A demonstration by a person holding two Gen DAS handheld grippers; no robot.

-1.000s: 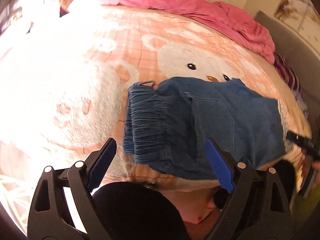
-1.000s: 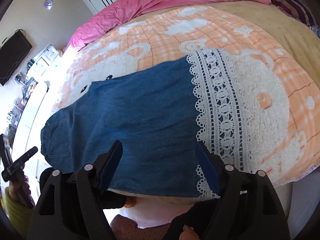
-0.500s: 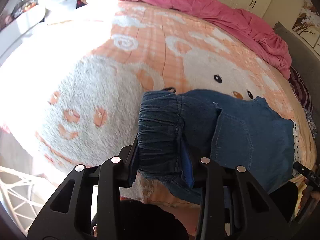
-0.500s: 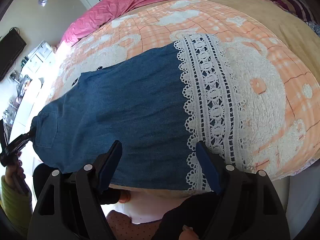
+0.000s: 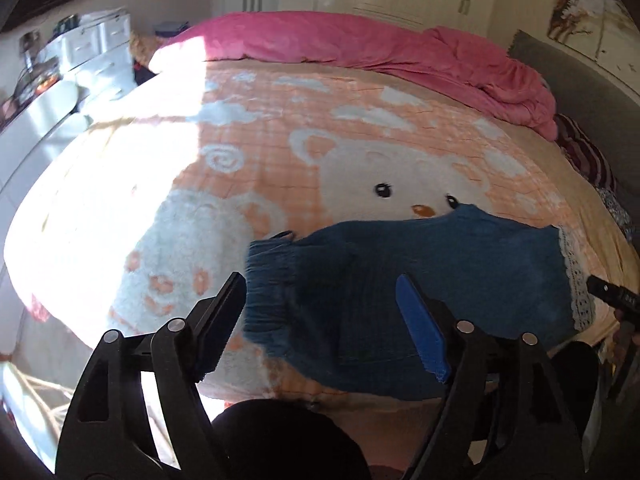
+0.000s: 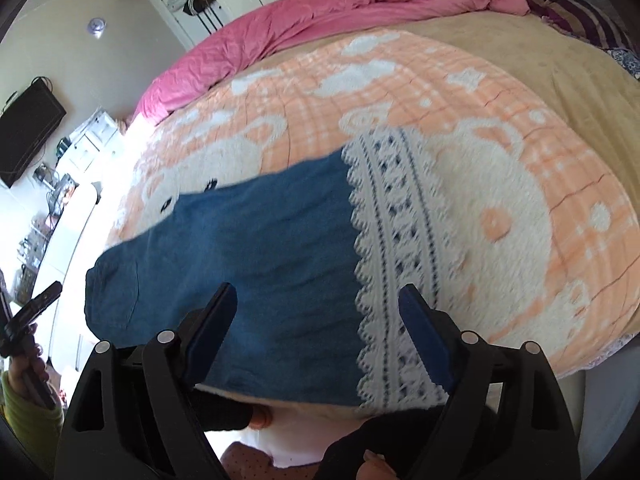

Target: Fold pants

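Note:
Blue denim pants [image 5: 420, 280] lie flat along the near edge of the bed. Their gathered elastic waistband [image 5: 272, 276] is at the left and the white lace hem [image 6: 396, 240] at the right. My left gripper [image 5: 320, 280] hovers over the waistband end, apart from the cloth. Its jaws are opening and its blue pads [image 5: 420, 324] press on nothing. My right gripper [image 6: 317, 289] hangs above the seam where denim meets lace. It too is opening, with only the pants lying below the gap. Each gripper shows at the other view's edge.
The bed carries an orange bear-pattern blanket [image 5: 360, 140], with a pink duvet [image 5: 360, 48] bunched along the far side and a beige cover [image 6: 560, 60] at the right. White drawers [image 5: 92, 48] stand left of the bed. A person's dark clothing [image 5: 288, 440] is just below the grippers.
Half a second ago the left gripper was closed on the waistband. It has since let go, opened wide and lifted away. The right gripper's jaws have widened slightly and it drew back a little.

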